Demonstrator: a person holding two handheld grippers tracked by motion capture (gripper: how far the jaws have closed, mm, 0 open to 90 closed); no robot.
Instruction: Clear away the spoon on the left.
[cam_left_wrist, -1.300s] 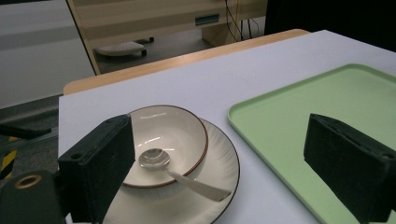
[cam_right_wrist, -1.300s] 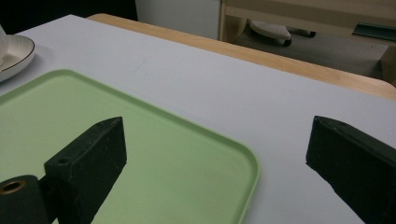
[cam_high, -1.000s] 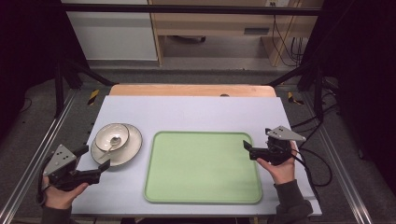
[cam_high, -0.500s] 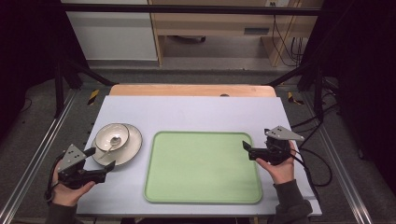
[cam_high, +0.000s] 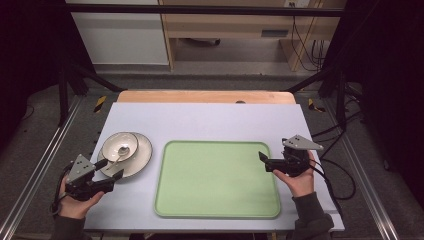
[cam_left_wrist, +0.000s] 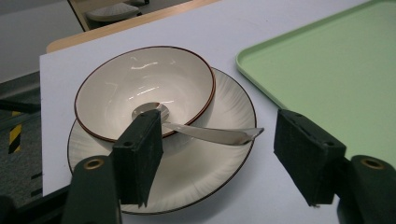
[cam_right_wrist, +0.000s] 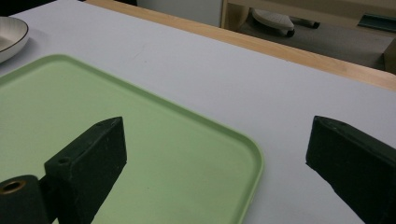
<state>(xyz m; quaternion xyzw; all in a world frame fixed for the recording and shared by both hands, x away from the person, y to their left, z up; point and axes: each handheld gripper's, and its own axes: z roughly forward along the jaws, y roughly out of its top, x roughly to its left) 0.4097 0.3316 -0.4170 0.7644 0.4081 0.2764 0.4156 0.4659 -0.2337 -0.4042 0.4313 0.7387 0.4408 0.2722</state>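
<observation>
At the near left corner of the pale grey table top (cam_high: 210, 120), the left gripper (cam_high: 111, 170) sits in the person's left hand (cam_high: 75, 202), its black jaws pointing right and away toward the crockery. A second ago it lay farther left and nearer the table edge; it has since crept in until its tips overlap the near rim of the plate. Its jaws have just been closing and now stand about half apart. In the left gripper view the handle of the spoon runs across the gap between them, but neither pad presses on it, so nothing is gripped.

Just beyond the tips lies a cream round ceramic plate with a dark rim (cam_high: 142, 157), and on its far left part stands a cream shallow bowl with a brown rim (cam_high: 120, 146). A silver metal spoon (cam_left_wrist: 205, 134) rests with its scoop in the bowl and its handle reaching out over the bowl's edge onto the plate. The crockery has not shifted.

Right of the plate, apart from it, lies a light green rectangular plastic tray (cam_high: 217, 180).

At the tray's right edge the right gripper (cam_high: 262, 161) hovers in the right hand (cam_high: 297, 175), where it was before, jaws wide apart and holding nothing, pointing left over the tray's corner.
</observation>
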